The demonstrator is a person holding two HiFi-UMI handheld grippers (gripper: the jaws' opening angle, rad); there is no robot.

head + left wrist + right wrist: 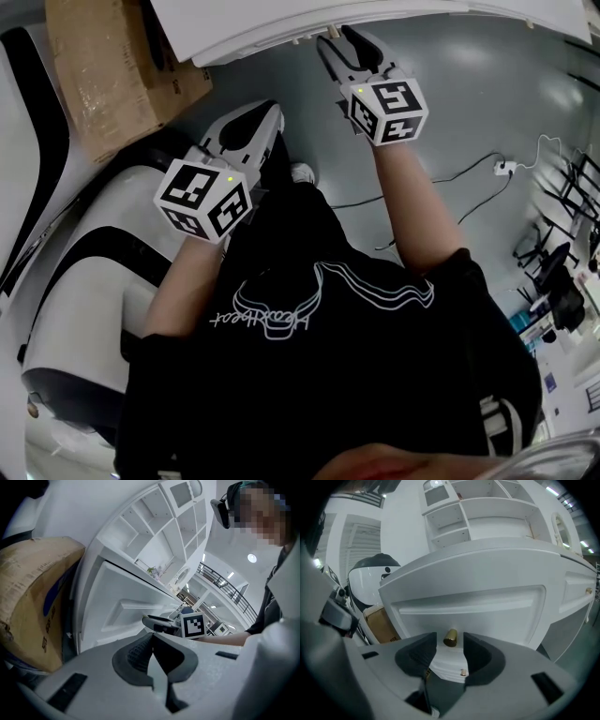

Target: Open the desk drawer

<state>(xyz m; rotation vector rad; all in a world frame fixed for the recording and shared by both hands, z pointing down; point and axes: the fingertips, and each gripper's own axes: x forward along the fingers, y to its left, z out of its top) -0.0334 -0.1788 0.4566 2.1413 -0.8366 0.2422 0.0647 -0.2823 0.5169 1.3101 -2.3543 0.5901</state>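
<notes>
Setup: standing close against desk (497, 569), looking steeply down, likely to bring drawer (487, 616) within easy reach. Seeing drawer shut, flush under desk top, dead ahead of right gripper (345, 47). Holding right gripper forward at desk edge, jaws spread, nothing pinched. Lining the gap up on knob (450, 638), probably so pads can close either side of it. Not touching knob yet, as far as right gripper view shows. Holding left gripper (151, 641) back and lower, jaws pressed together on nothing. Judging it parked, since one knob needs one grip. Noting smaller second knob (462, 672) lower down, off target. Guessing straight pull toward body next, needing firm pinch on small round brass.

Surroundings: working in large bright hall, white shelving (487, 513) rising over desk. Standing on smooth grey floor (487, 103). Noting rounded white-and-black pod (66, 281) and box (112, 75) left of desk, seemingly clear of drawer path. Spotting thin cable (441, 183) trailing over floor at right.
</notes>
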